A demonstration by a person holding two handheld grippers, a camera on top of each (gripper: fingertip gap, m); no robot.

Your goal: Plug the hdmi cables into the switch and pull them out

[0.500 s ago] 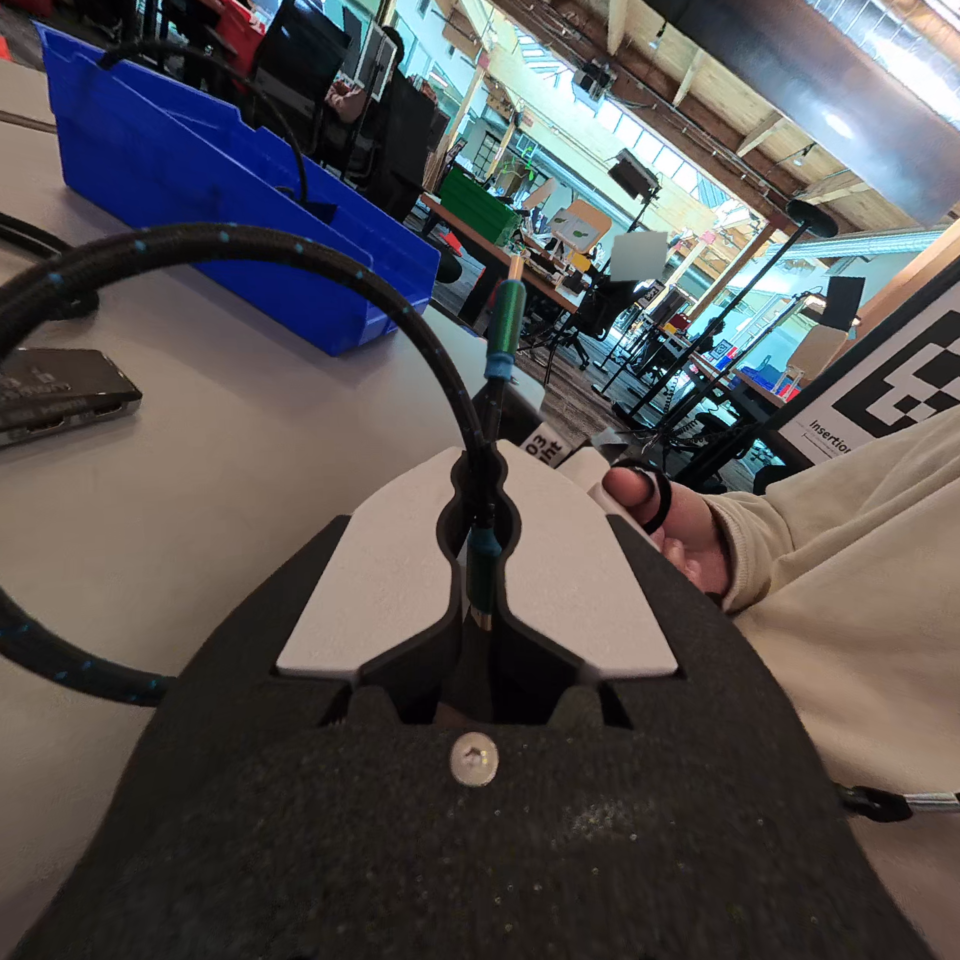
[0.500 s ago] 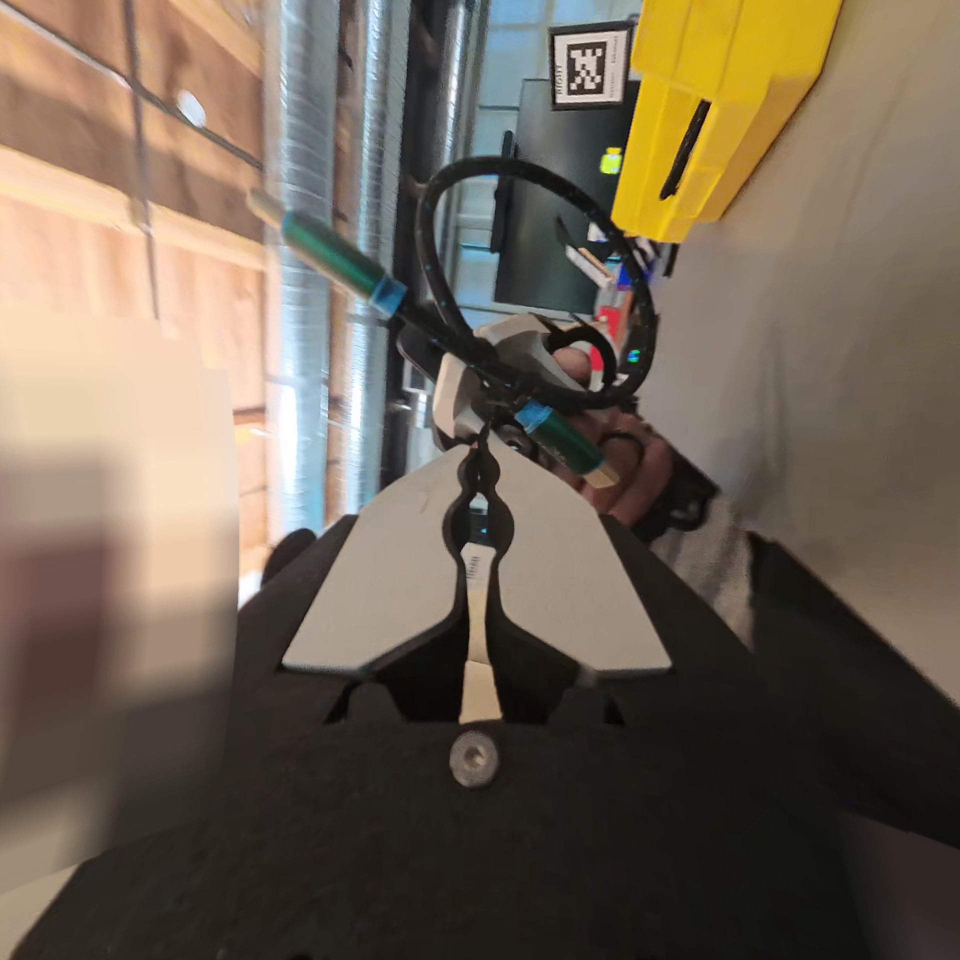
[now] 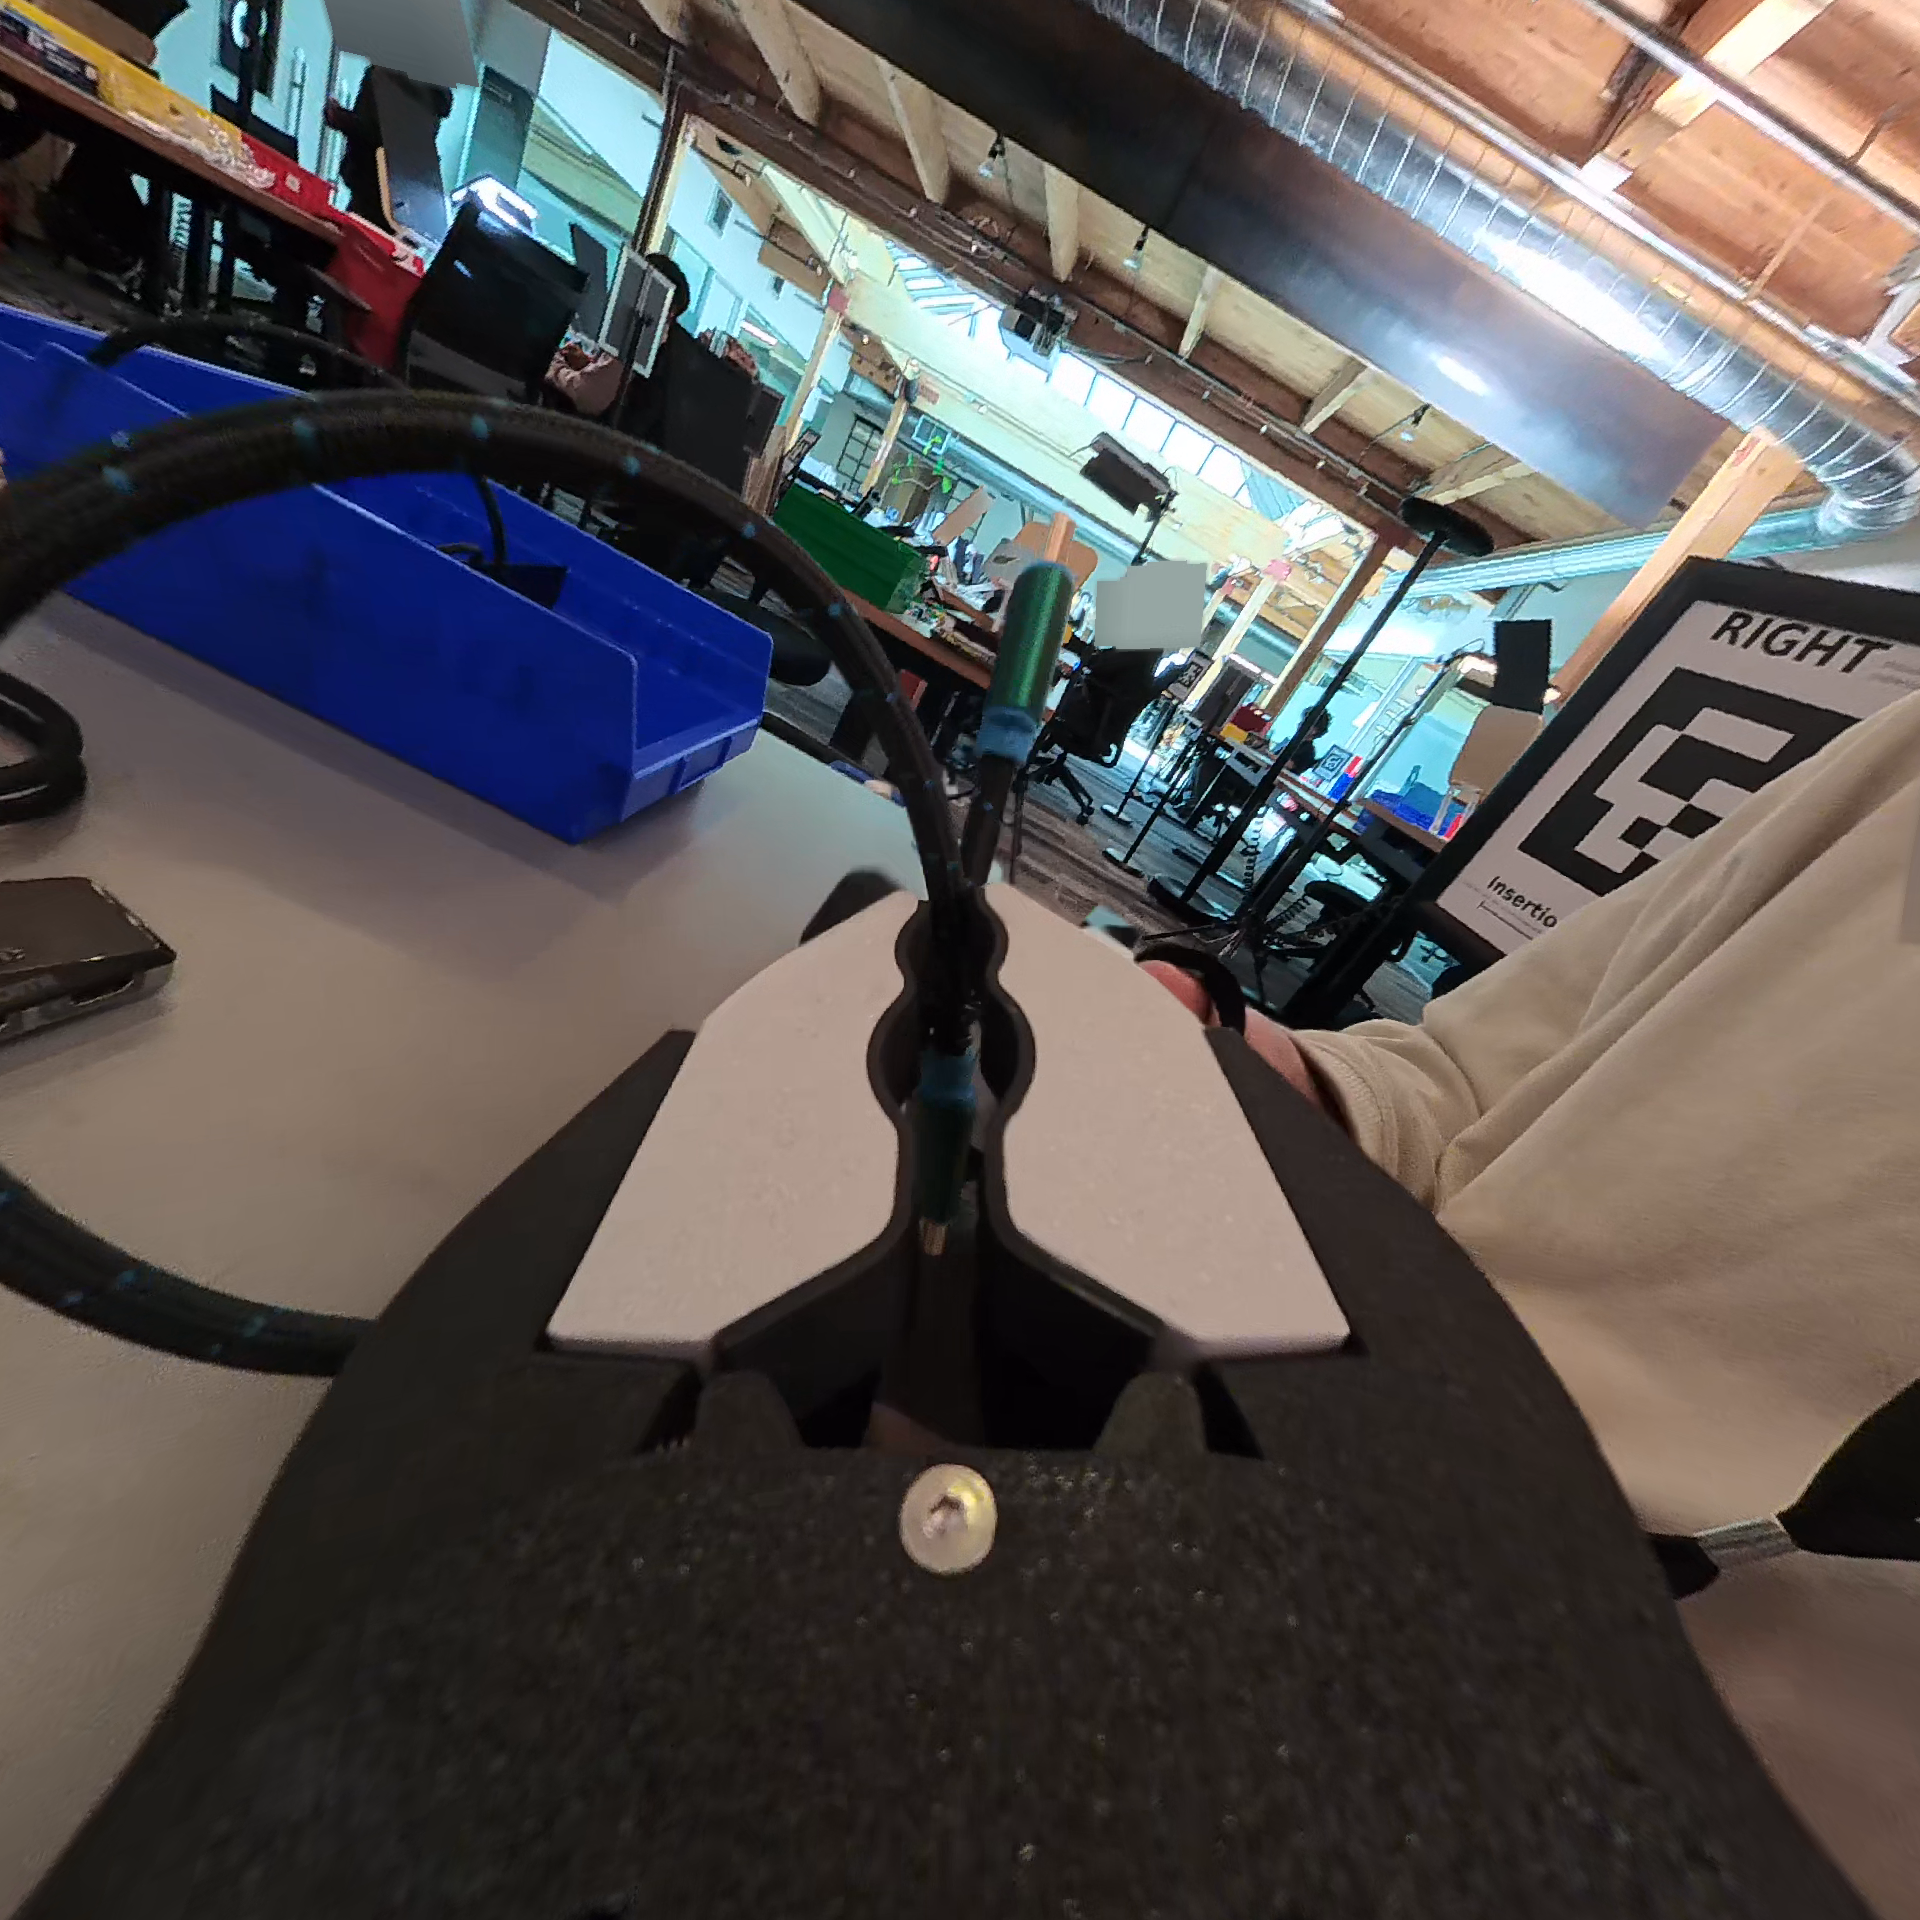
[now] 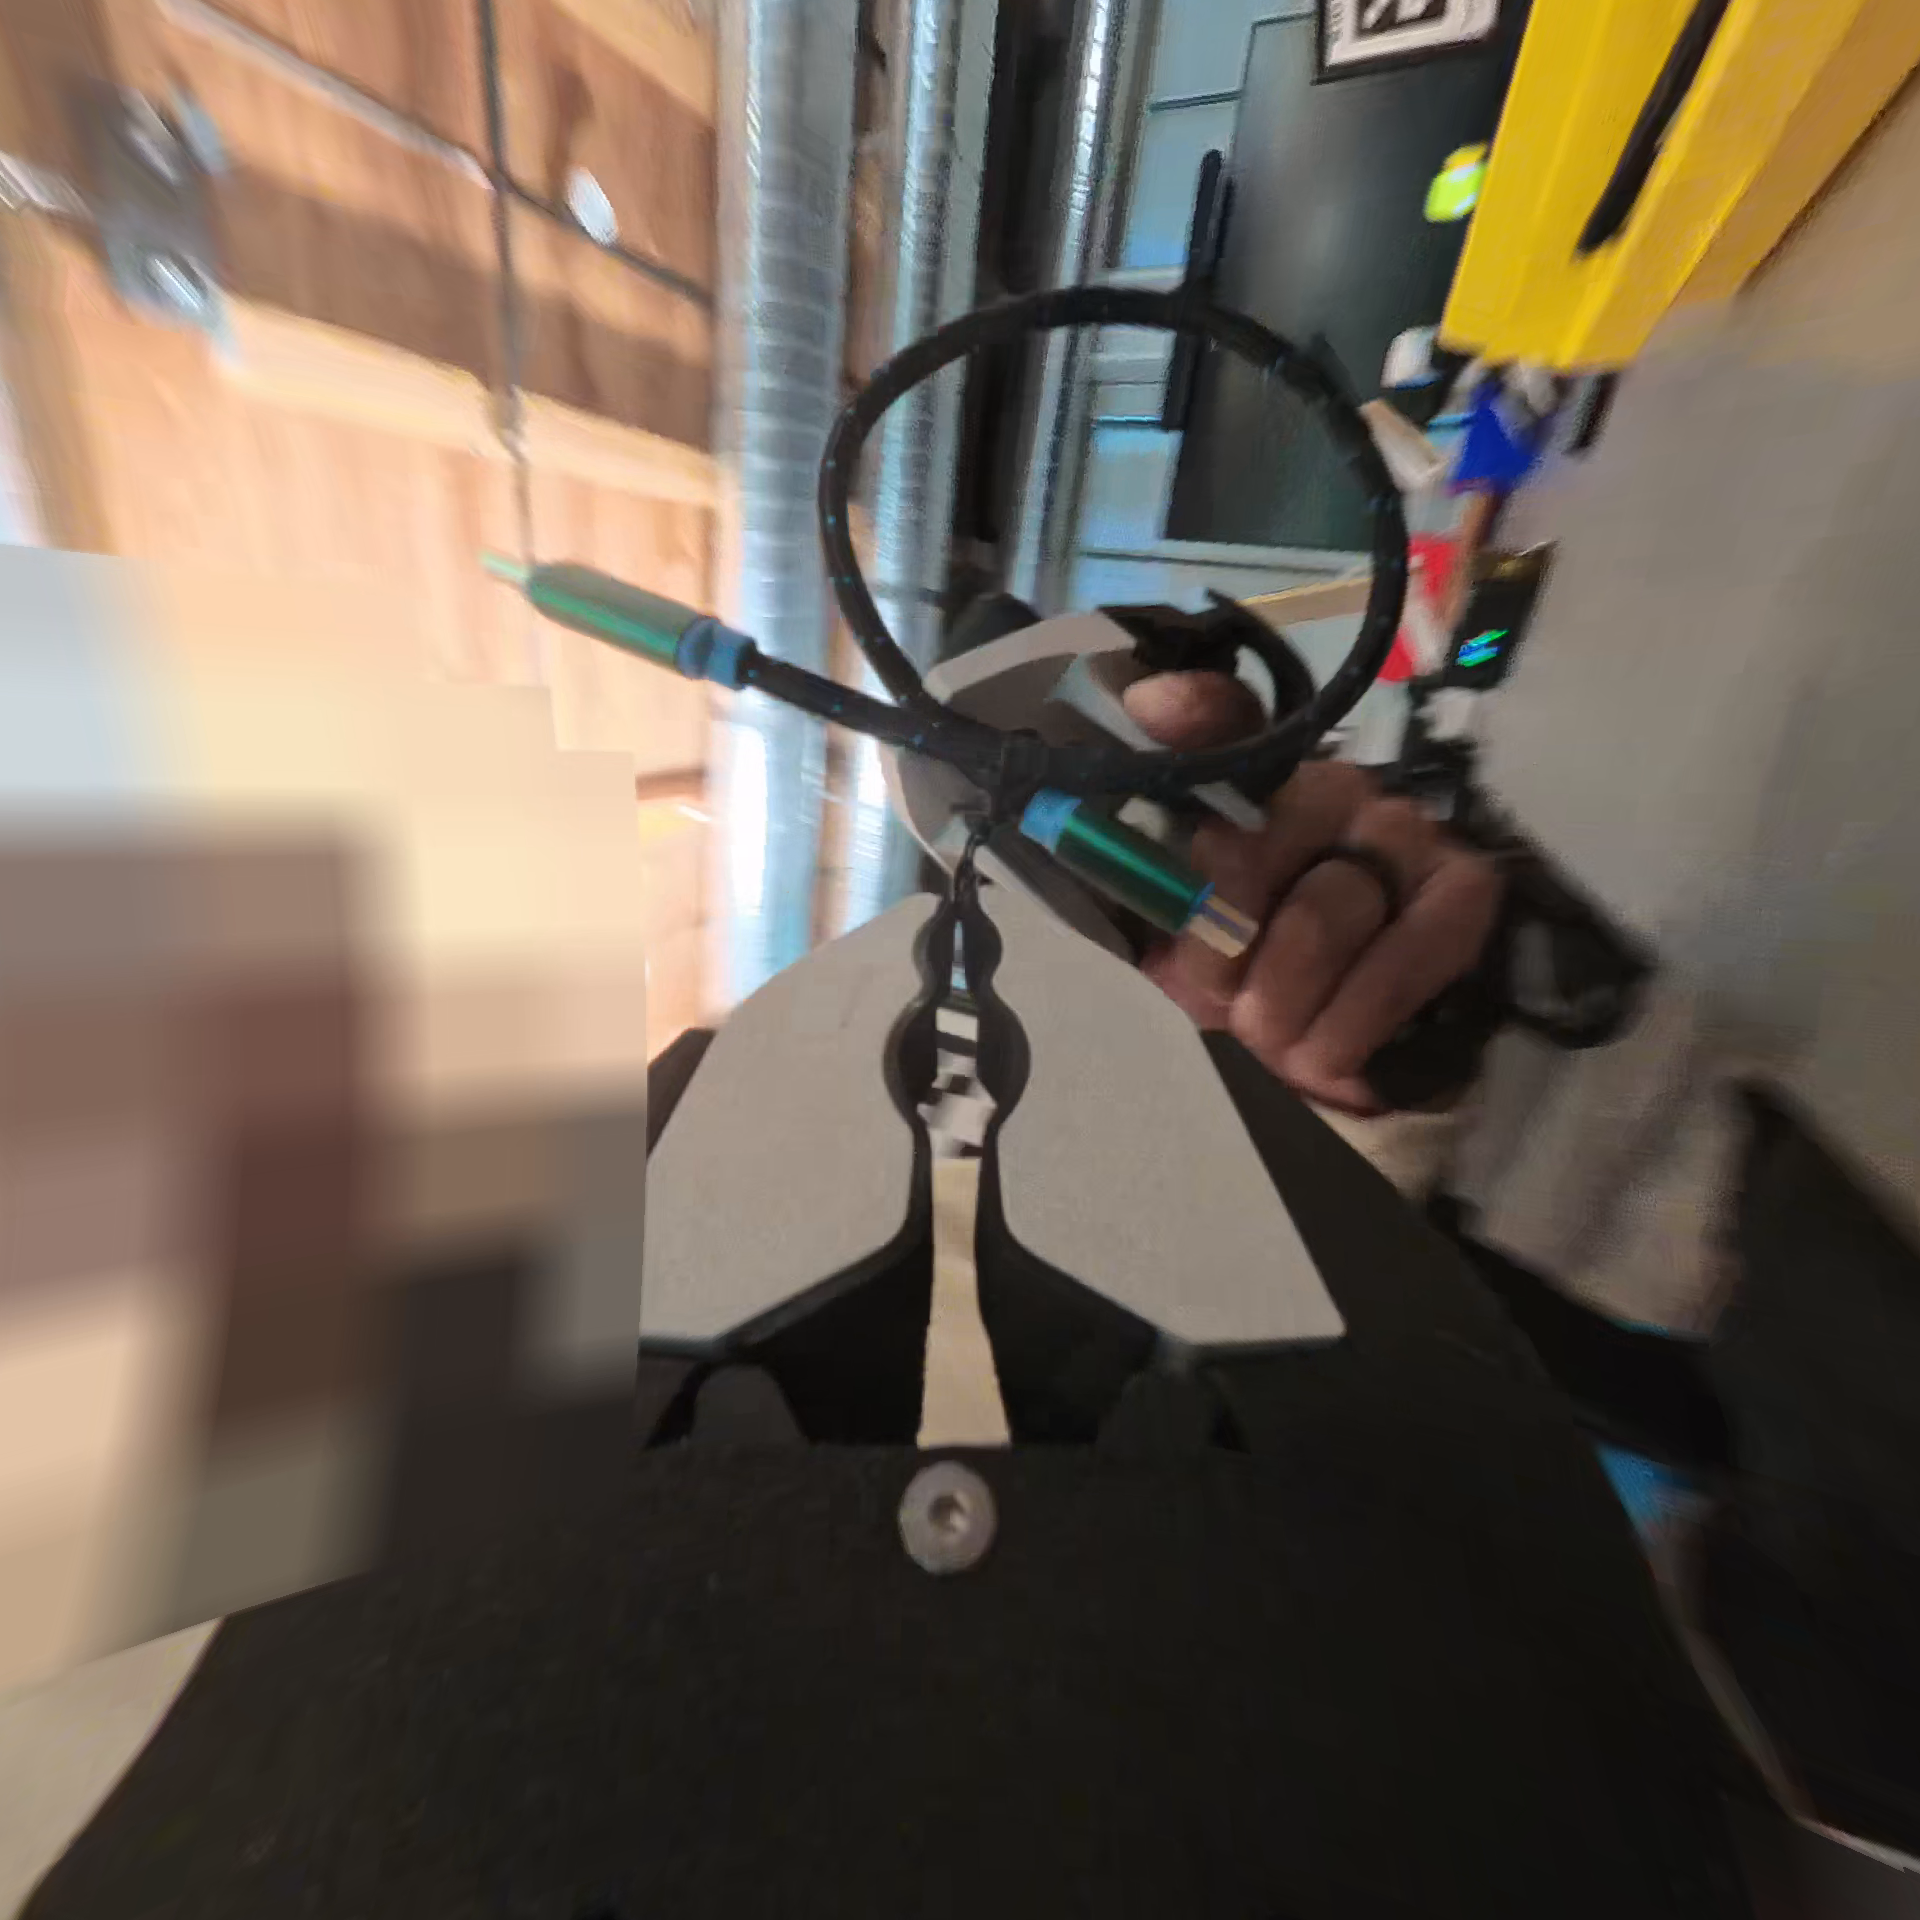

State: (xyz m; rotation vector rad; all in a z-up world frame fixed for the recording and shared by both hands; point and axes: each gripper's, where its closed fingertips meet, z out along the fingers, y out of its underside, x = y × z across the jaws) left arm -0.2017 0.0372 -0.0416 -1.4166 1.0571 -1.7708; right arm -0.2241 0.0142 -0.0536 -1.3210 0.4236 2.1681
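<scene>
Gripping 1 braided cable (image 3: 904,769) with 2 green plugs (image 3: 1031,644) in clenched left gripper (image 3: 951,914); right gripper (image 4: 961,925) pinching its tie.

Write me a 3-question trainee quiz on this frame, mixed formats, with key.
1. Short answer: what does the switch lie on?
2. True or false: one green connector of the HDMI cable is plugged into the switch.
3. Multiple choice: the left gripper is shut on A) the blue bin, B) the cable's coil where it crosses itself, C) nothing.

Key:
1. The table.
2. False: both connectors are in the air.
3. B. The right gripper pinches the coil's thin tie.
</scene>
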